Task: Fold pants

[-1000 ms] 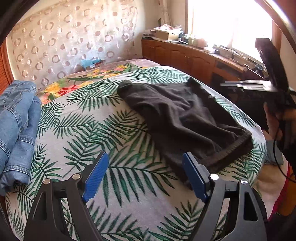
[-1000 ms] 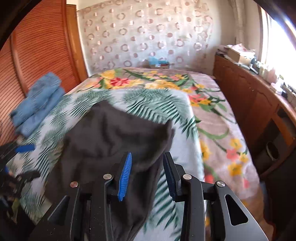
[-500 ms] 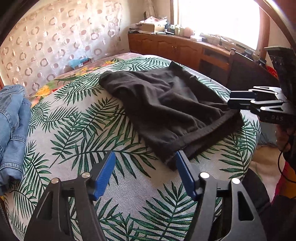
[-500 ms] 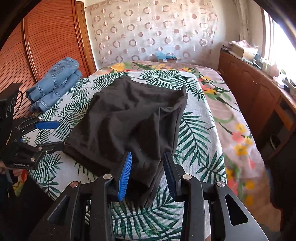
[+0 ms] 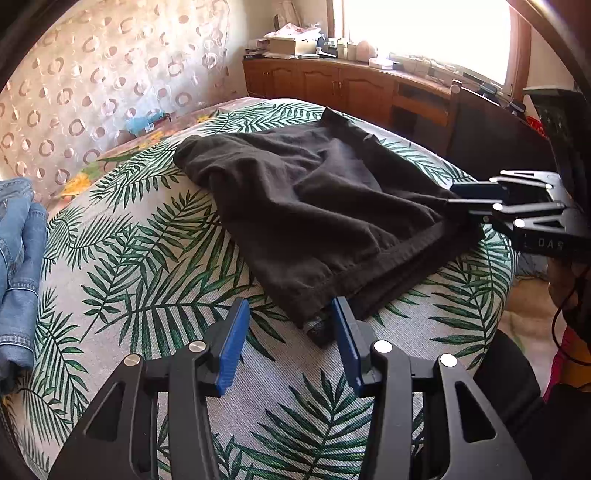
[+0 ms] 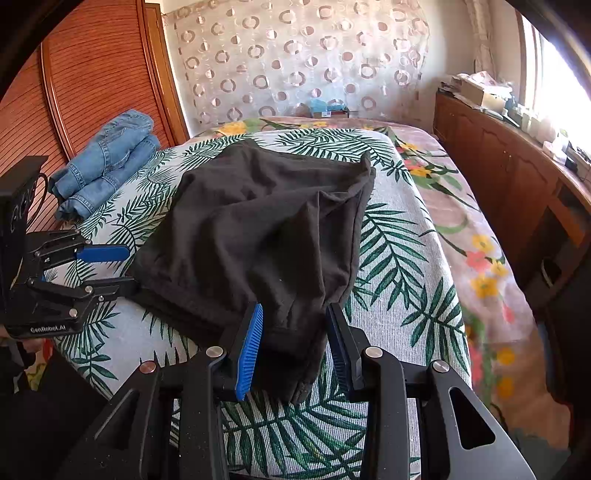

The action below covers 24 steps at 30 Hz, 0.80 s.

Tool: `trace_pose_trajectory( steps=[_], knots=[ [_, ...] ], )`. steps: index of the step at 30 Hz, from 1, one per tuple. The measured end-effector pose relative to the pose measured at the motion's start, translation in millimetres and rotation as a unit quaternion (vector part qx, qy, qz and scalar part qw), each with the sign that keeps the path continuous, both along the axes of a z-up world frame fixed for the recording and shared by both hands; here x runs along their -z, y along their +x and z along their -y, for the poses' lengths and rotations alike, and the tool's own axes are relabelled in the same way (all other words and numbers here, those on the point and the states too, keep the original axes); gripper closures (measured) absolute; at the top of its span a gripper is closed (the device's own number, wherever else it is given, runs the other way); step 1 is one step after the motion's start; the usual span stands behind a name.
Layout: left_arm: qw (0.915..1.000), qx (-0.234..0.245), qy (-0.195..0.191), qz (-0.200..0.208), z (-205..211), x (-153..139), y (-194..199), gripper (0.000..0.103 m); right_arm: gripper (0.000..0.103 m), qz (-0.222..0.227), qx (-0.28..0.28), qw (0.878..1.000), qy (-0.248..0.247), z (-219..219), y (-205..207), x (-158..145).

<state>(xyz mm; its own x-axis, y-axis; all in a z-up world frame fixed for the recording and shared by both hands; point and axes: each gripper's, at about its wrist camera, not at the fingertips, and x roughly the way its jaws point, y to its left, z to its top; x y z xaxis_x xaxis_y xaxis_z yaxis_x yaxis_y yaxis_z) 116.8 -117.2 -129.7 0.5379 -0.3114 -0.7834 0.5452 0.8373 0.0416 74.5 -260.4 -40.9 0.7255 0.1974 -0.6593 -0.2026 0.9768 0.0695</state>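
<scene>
Dark charcoal pants [image 5: 325,206] lie rumpled and partly folded, hem edge nearest, on the palm-print bedspread [image 5: 147,266].

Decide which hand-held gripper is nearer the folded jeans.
Left. The left hand-held gripper is at the black pants' corner on the jeans' side; the right hand-held gripper at the opposite corner.

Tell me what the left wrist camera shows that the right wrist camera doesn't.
Only the left wrist view shows the bright window above the wooden cabinets, plus the right hand-held gripper from the side. Only the right wrist view shows the slatted wooden door and the left hand-held gripper, open, from the side. Both show the black pants on the leaf-print bed cover and the folded jeans.
</scene>
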Motion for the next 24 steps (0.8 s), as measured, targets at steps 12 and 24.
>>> trace_pose_trajectory(
  steps=[12, 24],
  knots=[
    [0.9996, 0.011, -0.023, 0.012, 7, -9, -7, 0.094, 0.066, -0.007, 0.002, 1.000, 0.013, 0, -2, 7],
    [0.9995, 0.014, -0.026, 0.014, -1, -18, -33, 0.096, 0.066, -0.006, 0.001, 1.000, 0.016, -1, -5, 5]
  ],
)
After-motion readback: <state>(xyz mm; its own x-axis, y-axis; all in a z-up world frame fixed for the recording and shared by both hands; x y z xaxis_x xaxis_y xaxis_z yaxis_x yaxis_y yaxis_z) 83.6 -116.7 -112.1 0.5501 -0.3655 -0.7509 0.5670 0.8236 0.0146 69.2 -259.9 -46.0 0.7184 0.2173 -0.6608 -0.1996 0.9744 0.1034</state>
